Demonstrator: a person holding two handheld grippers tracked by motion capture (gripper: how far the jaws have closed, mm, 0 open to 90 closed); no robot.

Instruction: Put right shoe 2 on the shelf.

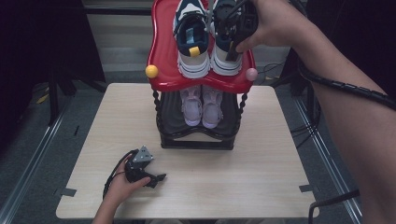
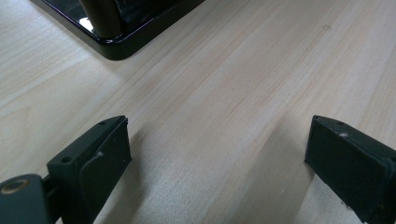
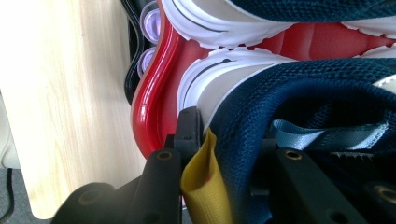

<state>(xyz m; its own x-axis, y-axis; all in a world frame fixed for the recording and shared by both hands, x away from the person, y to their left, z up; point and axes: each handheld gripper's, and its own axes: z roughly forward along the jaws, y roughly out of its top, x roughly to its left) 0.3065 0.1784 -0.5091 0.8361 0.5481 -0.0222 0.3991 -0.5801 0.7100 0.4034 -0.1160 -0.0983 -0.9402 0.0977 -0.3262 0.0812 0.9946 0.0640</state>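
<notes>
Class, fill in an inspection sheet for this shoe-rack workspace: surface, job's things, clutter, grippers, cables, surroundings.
Surface: pale wooden table, bare around the rack.
Job's things: navy-and-white right sneaker beside its mate on the red top shelf; pink pair on the black lower shelf.
Clutter: nothing seen.
Grippers: right gripper shut on the right sneaker's heel collar; left gripper open, resting on the table.
Cables: spiral-wrapped cable along the right forearm.
Surroundings: grey floor, dark sides.

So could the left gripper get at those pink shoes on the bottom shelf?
Probably yes. The left gripper rests open on the table, and the pink shoes face the rack's open front with bare tabletop between.
</notes>
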